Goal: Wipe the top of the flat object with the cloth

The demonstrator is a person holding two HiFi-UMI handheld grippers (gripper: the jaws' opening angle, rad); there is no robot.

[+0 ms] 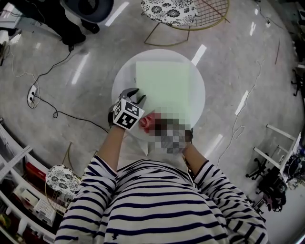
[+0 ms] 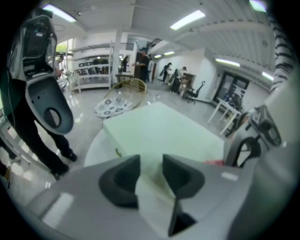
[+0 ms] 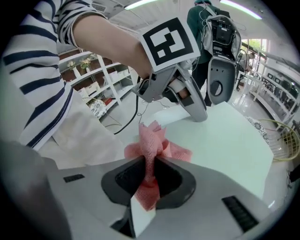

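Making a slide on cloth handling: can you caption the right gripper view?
Right gripper shut on the pink cloth by the pale green flat object, left gripper tipped down just ahead.

Layout, all referred to the board [image 1: 162, 86]. I see it lying on the table [image 1: 121, 81], whose top shows to its left, to its right and beyond it. The left gripper [image 1: 137, 96] is at the board's near-left corner, tips over the edge; I cannot tell whether they touch. The cloth [image 1: 147, 121] is at the near edge, just right of that gripper, between the jaws of the right gripper [image 3: 149, 171]. One chair [image 1: 169, 10] stands beyond the far edge. A second chair [image 1: 62, 178] stands near-left of the board. A cable [image 1: 52, 112] lies on the floor to the left.
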